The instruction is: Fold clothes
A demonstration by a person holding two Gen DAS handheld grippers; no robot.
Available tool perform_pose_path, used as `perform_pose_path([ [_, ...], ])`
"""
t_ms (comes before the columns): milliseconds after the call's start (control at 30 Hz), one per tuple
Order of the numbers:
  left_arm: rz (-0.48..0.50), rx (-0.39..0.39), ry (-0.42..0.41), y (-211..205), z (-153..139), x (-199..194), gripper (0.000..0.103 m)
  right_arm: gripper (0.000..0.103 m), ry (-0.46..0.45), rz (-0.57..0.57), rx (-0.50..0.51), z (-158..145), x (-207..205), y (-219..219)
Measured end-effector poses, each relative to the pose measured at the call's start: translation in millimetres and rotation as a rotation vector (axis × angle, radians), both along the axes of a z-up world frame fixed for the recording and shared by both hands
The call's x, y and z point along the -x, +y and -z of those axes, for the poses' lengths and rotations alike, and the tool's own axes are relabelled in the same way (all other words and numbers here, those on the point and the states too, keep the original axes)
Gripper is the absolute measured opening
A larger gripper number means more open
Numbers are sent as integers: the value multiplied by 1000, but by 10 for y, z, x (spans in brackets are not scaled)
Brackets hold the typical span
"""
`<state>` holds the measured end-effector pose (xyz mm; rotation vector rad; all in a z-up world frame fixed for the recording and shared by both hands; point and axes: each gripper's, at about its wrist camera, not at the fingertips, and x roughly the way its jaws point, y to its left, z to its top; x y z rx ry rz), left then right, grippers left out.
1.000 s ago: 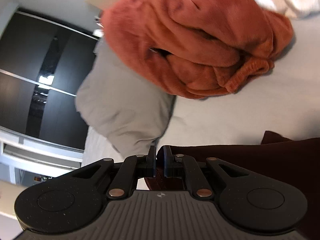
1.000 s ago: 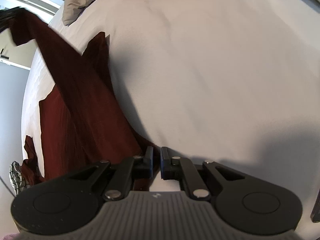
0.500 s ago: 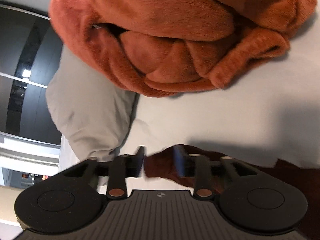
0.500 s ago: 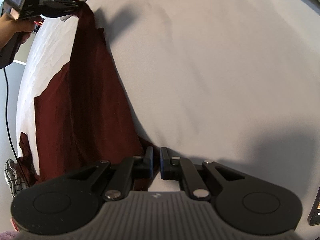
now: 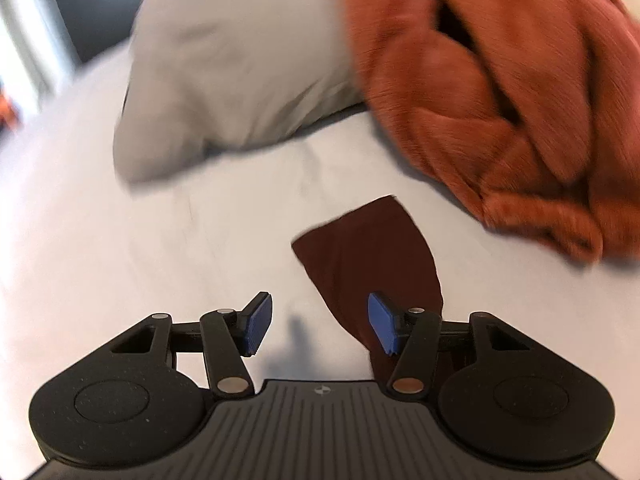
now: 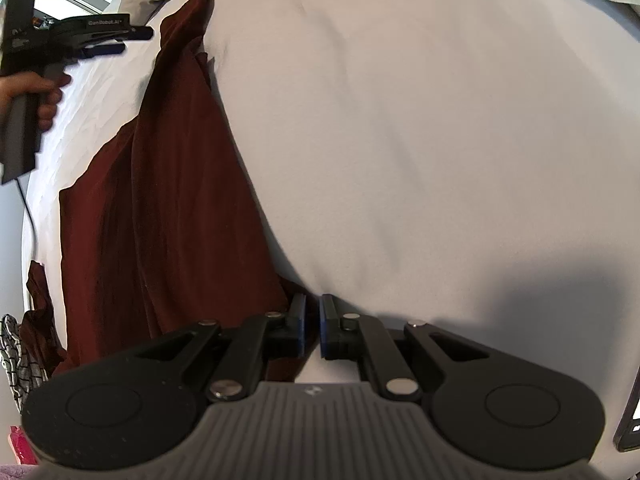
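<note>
A dark red garment (image 6: pixel 172 200) lies stretched in a long strip along the left side of the white bed sheet (image 6: pixel 400 140). Its near end runs into the jaws of my right gripper (image 6: pixel 312 328), which is shut on it low over the sheet. Its far corner (image 5: pixel 368 256) lies flat on the sheet and passes under the right finger of my left gripper (image 5: pixel 320 320). The left gripper's jaws are closing a little but stand wide apart, with bare sheet between the blue pads. In the right wrist view the left gripper (image 6: pixel 134 41) hovers left of that corner, held by a hand (image 6: pixel 36 92).
A rumpled orange fleece (image 5: pixel 500 100) and a grey pillow (image 5: pixel 232 60) lie at the head of the bed just beyond the garment's corner. A checked cloth (image 6: pixel 10 352) hangs at the bed's left edge. A dark device (image 6: pixel 630 420) sits at the right edge.
My left gripper let go of the garment's corner, which dropped flat onto the sheet, then rolled and drew back to the left. The right gripper stayed still and shut.
</note>
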<state>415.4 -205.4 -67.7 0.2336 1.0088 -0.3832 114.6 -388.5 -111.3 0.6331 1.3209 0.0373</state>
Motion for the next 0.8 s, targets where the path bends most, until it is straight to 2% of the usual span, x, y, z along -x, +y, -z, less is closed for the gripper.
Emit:
perform_pose_path([
  [67, -83, 82, 51, 97, 125, -51, 50, 7, 0, 0, -1, 13, -8, -24],
  [100, -109, 110, 69, 123, 179, -68, 44, 7, 2, 0, -1, 15, -11, -29],
  [133, -125, 131, 84, 137, 228, -80, 33, 7, 4, 1, -1, 16, -15, -32],
  [167, -134, 142, 84, 145, 256, -81, 28, 7, 8, 3, -2, 18, -22, -34],
  [200, -139, 150, 69, 152, 259, -70, 12, 7, 12, 6, -2, 21, -30, -37],
  [233, -141, 167, 59, 163, 250, -61, 3, 7, 16, 9, -2, 13, -9, -51],
  [267, -146, 186, 51, 183, 227, -55, 0, 7, 18, 10, -1, 10, -6, -54],
  [400, -183, 193, -16, 337, 117, -93, 0, 7, 15, 5, 12, 14, -12, -39],
  [500, -196, 146, -14, 430, 151, -125, 0, 7, 10, -5, 20, 20, -13, -40],
  [600, -194, 59, -48, 412, 145, -73, 1, 7, 15, -4, 18, 27, -24, -60],
  [633, -203, 33, -68, 403, 128, -59, 5, 7, 16, -5, 19, 29, -29, -64],
  [700, -231, 29, -104, 405, 41, -37, 33, 7, 15, -6, 19, 35, -31, -67],
  [733, -243, 45, -120, 413, -34, -10, 38, 7, 13, -6, 20, 39, -35, -62],
  [800, -203, 99, -117, 334, -170, 57, 37, 7, 12, -7, 21, 39, -31, -63],
])
